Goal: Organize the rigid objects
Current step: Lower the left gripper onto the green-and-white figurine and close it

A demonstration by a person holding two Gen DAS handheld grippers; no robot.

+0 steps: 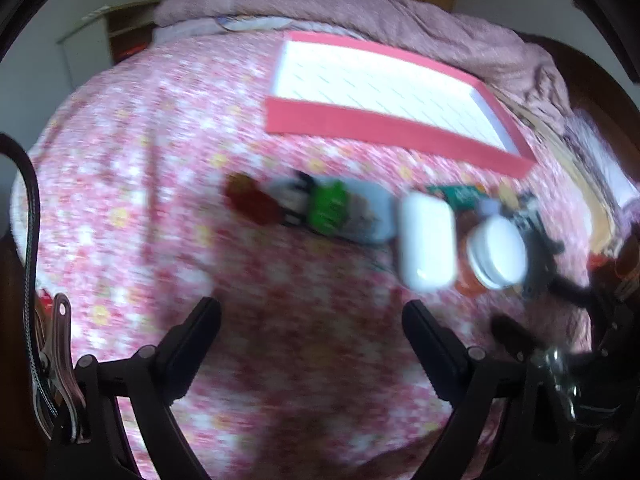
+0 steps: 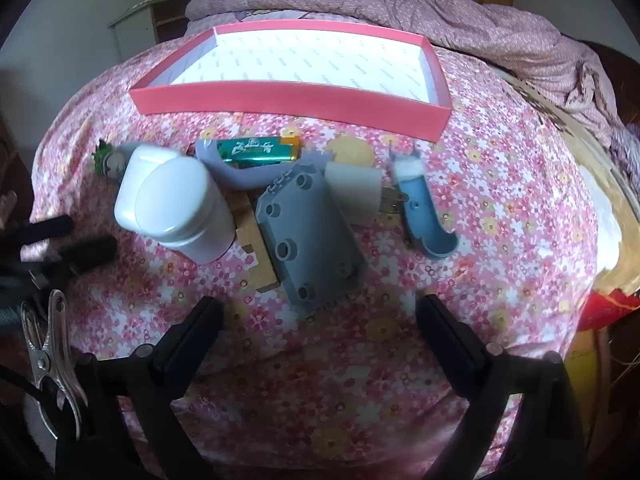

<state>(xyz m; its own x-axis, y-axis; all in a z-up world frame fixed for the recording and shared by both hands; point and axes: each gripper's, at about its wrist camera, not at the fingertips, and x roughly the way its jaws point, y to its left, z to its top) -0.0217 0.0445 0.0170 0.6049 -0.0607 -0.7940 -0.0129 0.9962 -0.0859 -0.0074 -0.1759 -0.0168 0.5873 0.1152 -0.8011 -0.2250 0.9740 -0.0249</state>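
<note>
A pink-walled box with a white patterned floor lies on the flowered bedspread; it also shows in the left wrist view. In front of it lies a row of small objects: a white bottle, a white case, a green battery, a grey plastic block, a wooden piece, a white plug and a blue holder. My right gripper is open and empty just short of the grey block. My left gripper is open and empty; its view is blurred, with the white case and white bottle ahead to the right.
A folded mauve quilt lies behind the box. A woven mat edge runs along the right of the bed. A red and a green object lie at the left end of the row. The left gripper's fingers show at the right view's left edge.
</note>
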